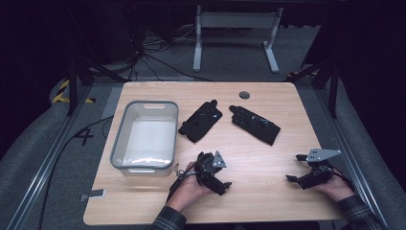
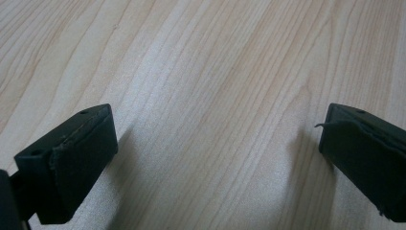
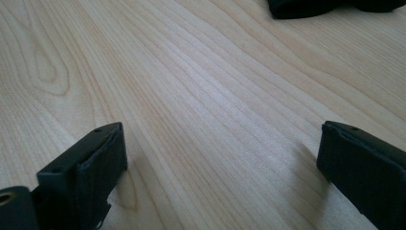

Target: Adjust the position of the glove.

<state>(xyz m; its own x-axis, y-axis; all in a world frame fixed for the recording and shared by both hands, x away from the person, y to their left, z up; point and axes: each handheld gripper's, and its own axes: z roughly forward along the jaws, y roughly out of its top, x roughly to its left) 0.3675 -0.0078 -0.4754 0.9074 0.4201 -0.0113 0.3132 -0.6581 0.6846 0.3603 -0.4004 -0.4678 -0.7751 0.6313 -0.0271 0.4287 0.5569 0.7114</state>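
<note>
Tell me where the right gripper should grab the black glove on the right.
Probably the cuff end of the right glove, approached from above: it lies flat, cuff toward the near right, closest to the right gripper, whose jaws stand open.

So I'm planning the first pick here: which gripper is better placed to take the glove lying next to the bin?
Probably the left gripper: it sits almost directly below that glove beside the bin, with its jaws open. The right gripper, also open, sits nearer the other glove.
</note>
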